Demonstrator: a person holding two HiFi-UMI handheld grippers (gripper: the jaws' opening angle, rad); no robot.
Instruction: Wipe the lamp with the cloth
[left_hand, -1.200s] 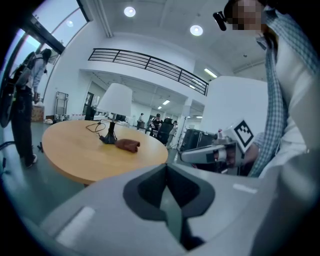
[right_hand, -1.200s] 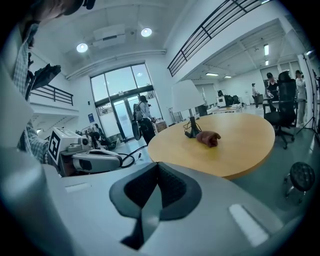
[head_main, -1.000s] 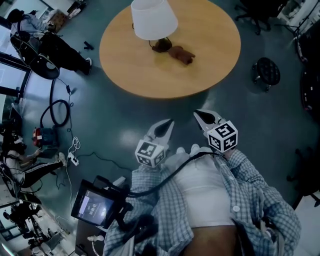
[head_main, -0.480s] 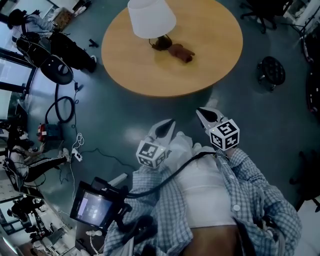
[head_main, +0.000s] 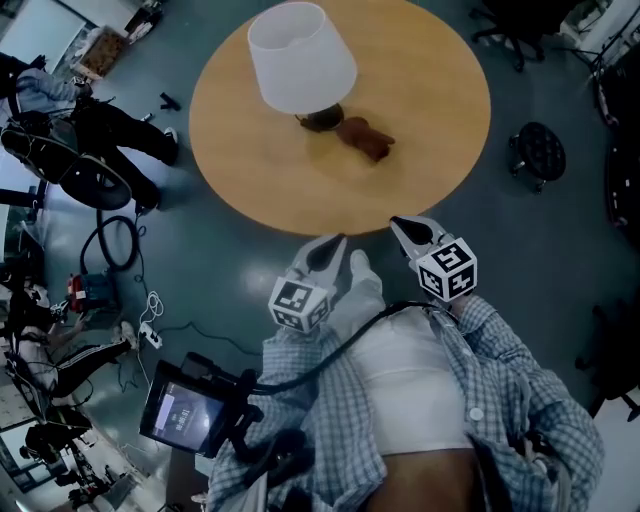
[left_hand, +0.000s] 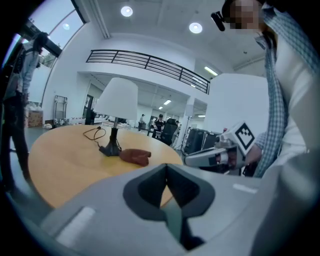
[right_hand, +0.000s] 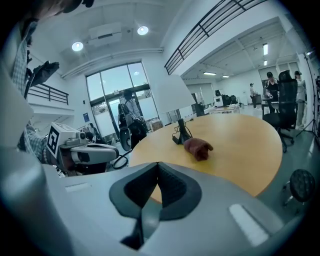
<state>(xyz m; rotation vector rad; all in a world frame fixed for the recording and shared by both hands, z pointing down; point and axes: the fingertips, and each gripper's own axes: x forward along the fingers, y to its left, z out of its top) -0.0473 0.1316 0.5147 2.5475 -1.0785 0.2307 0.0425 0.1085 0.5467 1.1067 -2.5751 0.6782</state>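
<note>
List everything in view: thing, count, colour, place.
table: 1, light wood, round, upper middle of the head view
lamp: 1, white shade on a dark base, standing on the table's left part
cloth: 1, reddish-brown, bunched on the table right beside the lamp base
stool: 1, black, on the floor right of the table
cables: several, dark, on the floor at left
screen unit: 1, black, lower left
other people: at least 2, dark clothes, left edge
checked shirt: 1, blue-white, on the person, bottom
left gripper: 1, grey, shut, empty, near the table's front edge
right gripper: 1, grey, shut, empty, near the table's front edge
</note>
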